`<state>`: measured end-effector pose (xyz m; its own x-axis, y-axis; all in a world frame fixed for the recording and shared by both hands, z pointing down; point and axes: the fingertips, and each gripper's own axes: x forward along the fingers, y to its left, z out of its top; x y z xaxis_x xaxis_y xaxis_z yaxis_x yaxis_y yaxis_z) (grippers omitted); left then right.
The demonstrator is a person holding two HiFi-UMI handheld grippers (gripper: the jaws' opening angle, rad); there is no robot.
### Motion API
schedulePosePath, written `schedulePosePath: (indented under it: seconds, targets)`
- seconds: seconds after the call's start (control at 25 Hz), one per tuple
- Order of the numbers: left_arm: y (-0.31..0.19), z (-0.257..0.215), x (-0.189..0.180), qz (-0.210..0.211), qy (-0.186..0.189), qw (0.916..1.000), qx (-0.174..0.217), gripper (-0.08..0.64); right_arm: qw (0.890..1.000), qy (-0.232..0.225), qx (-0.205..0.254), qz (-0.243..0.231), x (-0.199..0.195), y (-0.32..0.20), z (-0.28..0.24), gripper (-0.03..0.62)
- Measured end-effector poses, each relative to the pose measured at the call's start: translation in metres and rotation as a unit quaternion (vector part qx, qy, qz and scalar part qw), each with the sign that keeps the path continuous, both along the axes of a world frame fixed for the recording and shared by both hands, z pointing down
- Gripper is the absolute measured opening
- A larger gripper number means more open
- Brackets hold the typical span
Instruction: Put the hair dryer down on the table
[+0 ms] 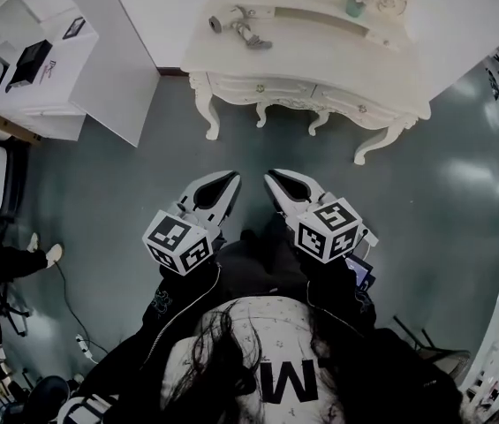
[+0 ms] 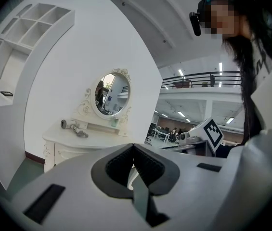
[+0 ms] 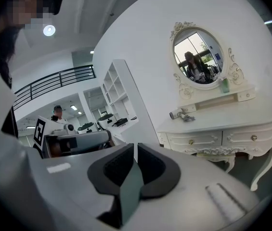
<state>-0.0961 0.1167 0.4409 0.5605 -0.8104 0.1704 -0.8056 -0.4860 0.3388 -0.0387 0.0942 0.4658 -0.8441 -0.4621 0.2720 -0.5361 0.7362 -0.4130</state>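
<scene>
The hair dryer [image 1: 242, 30] is down, lying on its side on the dressing table's surface [image 1: 320, 60], toward the left rear of the top, with what looks like its cord bunched just beside it. So as far as the views show, the put-down is done and nothing of the task is left on your side. Your left tongs [image 1: 229, 182] are closed tip to tip with nothing between them. Your right tongs [image 1: 273, 182] are pressed together too, and just as empty. You hold both side by side close to your body, out over the floor [image 1: 125, 201] and well apart from the dryer. The dryer reads as pale grey, probably hard plastic, with a short rounded barrel and a darker round mouth. The table is cream-white and looks painted, with carved scrollwork along the apron, curved legs and small knobs on the drawers. Behind it stands an oval mirror [image 3: 198, 57] in an ornate frame, and a small green bottle [image 3: 225, 84] sits on the raised ledge beneath. Your tongs have smooth matte grey shells and dark ribbed pads, each with a black-and-white marker cube on the back. The floor is grey-green and glossy enough to catch the light.
</scene>
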Motion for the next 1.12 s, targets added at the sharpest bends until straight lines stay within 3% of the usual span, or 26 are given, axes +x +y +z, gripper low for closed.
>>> schedulePosePath:
  seconds: [0.56, 1.12]
  targets:
    - [-0.001, 0.000, 0.011, 0.015, -0.006, 0.9999, 0.003, 0.001, 1.000, 0.011, 0.009, 0.005, 0.008, 0.001, -0.001, 0.028]
    - [-0.009, 0.018, 0.004, 0.002, -0.029, 0.9988, -0.038, 0.001, 1.000, 0.012, 0.011, -0.008, 0.002, -0.007, 0.000, 0.026]
